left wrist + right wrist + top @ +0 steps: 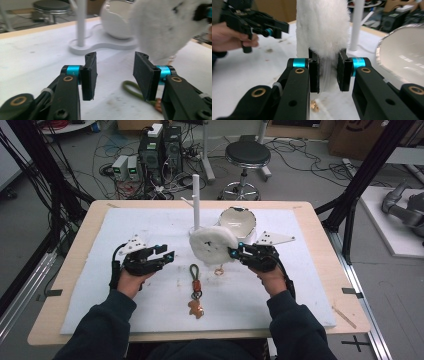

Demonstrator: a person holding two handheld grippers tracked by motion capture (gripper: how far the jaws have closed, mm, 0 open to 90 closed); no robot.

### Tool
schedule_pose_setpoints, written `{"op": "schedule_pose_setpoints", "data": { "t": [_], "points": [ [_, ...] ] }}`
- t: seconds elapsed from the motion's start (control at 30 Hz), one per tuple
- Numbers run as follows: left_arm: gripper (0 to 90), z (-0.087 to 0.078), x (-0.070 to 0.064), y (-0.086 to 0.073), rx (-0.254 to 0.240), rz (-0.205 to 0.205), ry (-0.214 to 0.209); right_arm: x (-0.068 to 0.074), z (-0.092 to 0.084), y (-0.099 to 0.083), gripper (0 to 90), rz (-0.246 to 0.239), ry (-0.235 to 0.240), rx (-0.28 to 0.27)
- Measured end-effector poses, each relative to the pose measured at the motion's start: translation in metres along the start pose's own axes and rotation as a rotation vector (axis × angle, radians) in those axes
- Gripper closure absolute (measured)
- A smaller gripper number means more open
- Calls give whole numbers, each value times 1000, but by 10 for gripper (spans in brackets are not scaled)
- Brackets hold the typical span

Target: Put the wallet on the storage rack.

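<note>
A white fluffy pouch [212, 245] hangs upright just above the white mat, and my right gripper [234, 252] is shut on its right edge. In the right gripper view the jaws [328, 57] pinch the pouch [323, 27] at its zipper seam, with a small gold ring [314, 106] dangling below. My left gripper [167, 254] stands open a short way left of the pouch, nothing between its pads [115, 60]. A keychain [195, 290] with a green loop [131, 90] and a small brown charm lies on the mat between my hands.
A white stand with an upright pole [196, 200] and a white bowl-shaped shell [239, 221] sit just behind the pouch. The white mat [310, 285] covers most of the wooden table [75, 285]. A stool [246, 157] and computer gear stand on the floor beyond.
</note>
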State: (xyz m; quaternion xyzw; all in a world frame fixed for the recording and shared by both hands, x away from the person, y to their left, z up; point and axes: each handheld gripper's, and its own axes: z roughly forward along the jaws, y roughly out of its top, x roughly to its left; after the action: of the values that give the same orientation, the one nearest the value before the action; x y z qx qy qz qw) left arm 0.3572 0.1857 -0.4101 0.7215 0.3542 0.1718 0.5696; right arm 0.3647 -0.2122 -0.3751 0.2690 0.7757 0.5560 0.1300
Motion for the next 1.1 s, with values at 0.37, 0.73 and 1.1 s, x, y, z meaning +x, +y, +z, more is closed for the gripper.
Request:
{"op": "schedule_pose_setpoints", "data": {
  "t": [0.37,0.73,1.1],
  "points": [
    [526,-18,30,-6,-35,-110,77,-32,-7,50,764,-109,-160,2],
    [529,-16,31,-7,-30,-116,71,-70,3,95,762,-198,-252,50],
    [529,-16,32,-8,-21,-124,68,-85,2,85,762,-373,-361,214]
  ]
}}
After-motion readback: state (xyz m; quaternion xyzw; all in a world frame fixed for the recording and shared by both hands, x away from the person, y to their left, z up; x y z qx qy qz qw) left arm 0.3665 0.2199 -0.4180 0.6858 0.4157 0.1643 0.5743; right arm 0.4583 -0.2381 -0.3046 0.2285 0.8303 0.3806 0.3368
